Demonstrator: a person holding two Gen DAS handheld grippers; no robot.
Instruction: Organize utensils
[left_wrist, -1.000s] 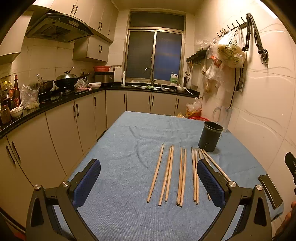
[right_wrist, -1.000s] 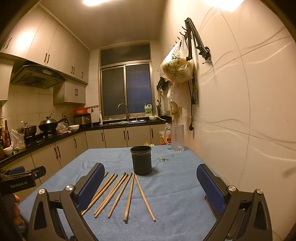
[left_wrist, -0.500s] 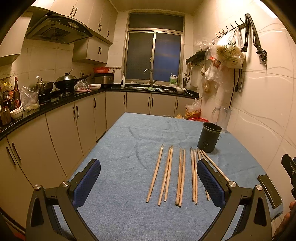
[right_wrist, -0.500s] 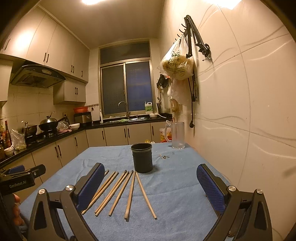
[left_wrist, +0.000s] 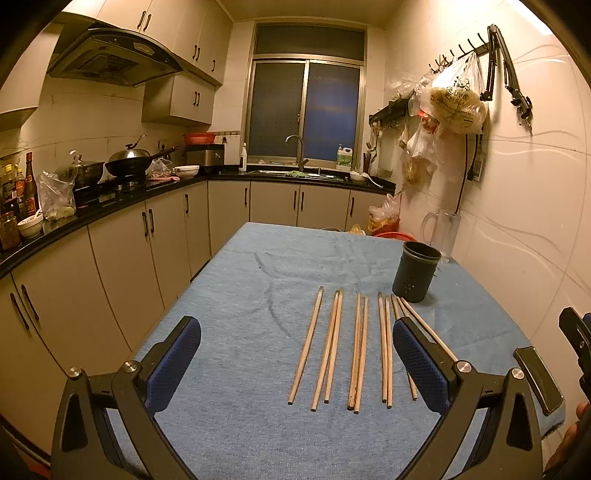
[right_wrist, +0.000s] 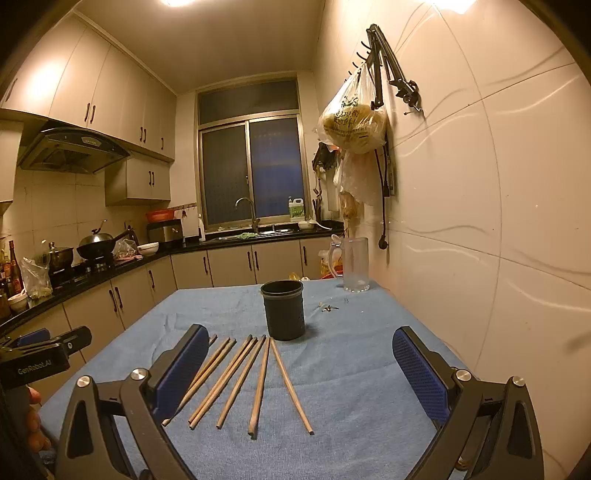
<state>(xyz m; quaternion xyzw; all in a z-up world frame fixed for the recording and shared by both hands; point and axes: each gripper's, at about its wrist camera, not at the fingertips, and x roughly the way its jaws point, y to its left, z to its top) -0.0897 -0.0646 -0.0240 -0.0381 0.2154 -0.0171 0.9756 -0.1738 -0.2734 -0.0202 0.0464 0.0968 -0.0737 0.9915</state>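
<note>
On blue cloth (left_wrist: 240, 295): black holder (right_wrist: 283, 310) upright, chopsticks (left_wrist: 354, 347) beside it; both grippers (left_wrist: 295, 365) (right_wrist: 295, 369) spread wide.

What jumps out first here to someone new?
The row of wooden chopsticks lying side by side on the blue table cloth, with the dark utensil holder standing upright and empty-looking just beyond their far ends. Both the left gripper and right gripper hover open above the near edge, holding nothing. A clear glass mug stands by the wall.
</note>
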